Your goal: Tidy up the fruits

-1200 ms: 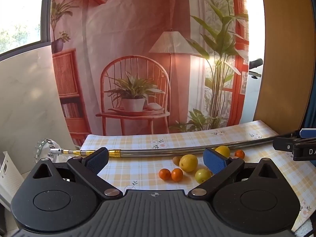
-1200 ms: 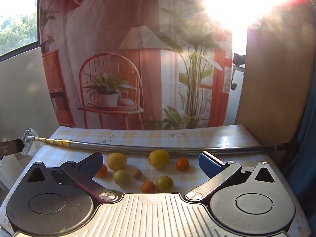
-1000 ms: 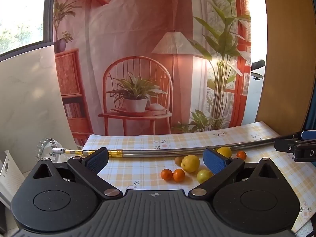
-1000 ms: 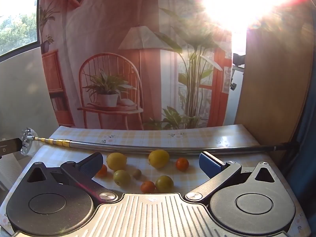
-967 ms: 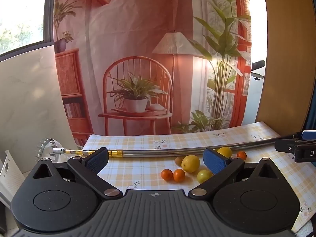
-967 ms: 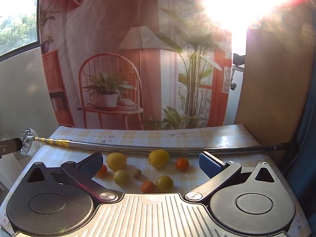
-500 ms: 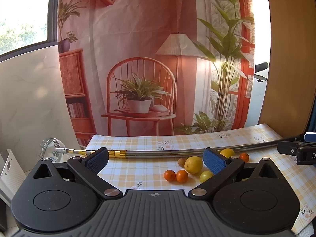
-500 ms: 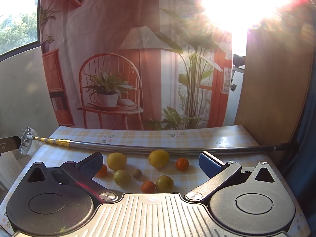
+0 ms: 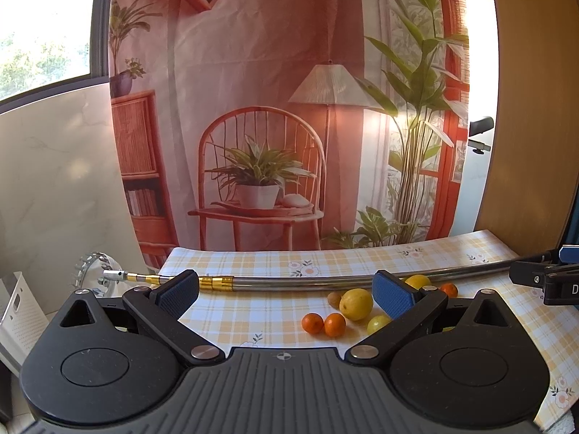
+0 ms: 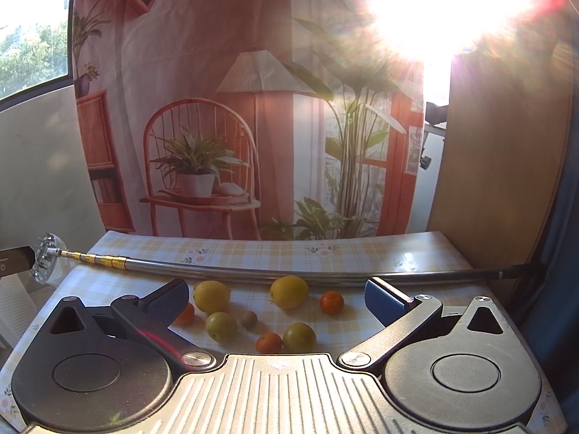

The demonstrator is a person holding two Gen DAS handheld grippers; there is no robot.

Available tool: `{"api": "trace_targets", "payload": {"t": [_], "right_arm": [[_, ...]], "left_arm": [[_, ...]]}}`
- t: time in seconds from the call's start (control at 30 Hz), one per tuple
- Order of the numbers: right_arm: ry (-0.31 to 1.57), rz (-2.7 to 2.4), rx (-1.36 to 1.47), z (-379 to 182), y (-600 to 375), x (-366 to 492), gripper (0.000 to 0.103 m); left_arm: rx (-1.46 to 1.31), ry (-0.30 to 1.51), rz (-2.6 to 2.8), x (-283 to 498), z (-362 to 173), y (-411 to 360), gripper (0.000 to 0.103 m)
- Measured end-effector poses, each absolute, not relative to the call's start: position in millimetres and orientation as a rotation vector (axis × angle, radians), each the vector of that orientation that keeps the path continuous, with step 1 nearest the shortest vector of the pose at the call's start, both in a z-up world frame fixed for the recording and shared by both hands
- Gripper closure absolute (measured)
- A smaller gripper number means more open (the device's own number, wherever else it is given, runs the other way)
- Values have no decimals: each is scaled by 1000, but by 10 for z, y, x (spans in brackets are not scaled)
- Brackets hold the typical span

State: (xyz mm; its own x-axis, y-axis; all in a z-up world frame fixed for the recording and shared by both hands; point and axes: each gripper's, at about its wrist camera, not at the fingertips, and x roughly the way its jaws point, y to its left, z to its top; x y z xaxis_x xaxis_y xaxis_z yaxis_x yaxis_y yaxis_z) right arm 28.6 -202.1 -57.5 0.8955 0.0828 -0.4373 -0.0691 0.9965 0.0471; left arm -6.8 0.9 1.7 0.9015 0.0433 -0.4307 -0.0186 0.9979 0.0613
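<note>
A yellow-checked tablecloth (image 10: 362, 253) covers the table, and a long telescopic metal pole (image 10: 253, 276) lies across it. Just in front of the pole the fruits sit loose: two yellow lemons (image 10: 211, 296), two greenish limes (image 10: 221, 326), small orange mandarins (image 10: 332, 302) and one brown kiwi (image 10: 249, 319). The left gripper (image 9: 286, 293) and the right gripper (image 10: 277, 296) hover spread wide, holding nothing. Round fruit would likely roll if nudged off-centre, perhaps toward the table edge, and the pole blocks any far-side approach.
</note>
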Motion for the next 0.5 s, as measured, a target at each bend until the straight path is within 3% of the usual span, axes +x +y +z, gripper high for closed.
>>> {"api": "trace_targets", "payload": {"t": [0.5], "right_arm": [[451, 78, 27, -588, -2020, 290, 0]], "left_arm": [[57, 454, 30, -61, -5, 11, 0]]}}
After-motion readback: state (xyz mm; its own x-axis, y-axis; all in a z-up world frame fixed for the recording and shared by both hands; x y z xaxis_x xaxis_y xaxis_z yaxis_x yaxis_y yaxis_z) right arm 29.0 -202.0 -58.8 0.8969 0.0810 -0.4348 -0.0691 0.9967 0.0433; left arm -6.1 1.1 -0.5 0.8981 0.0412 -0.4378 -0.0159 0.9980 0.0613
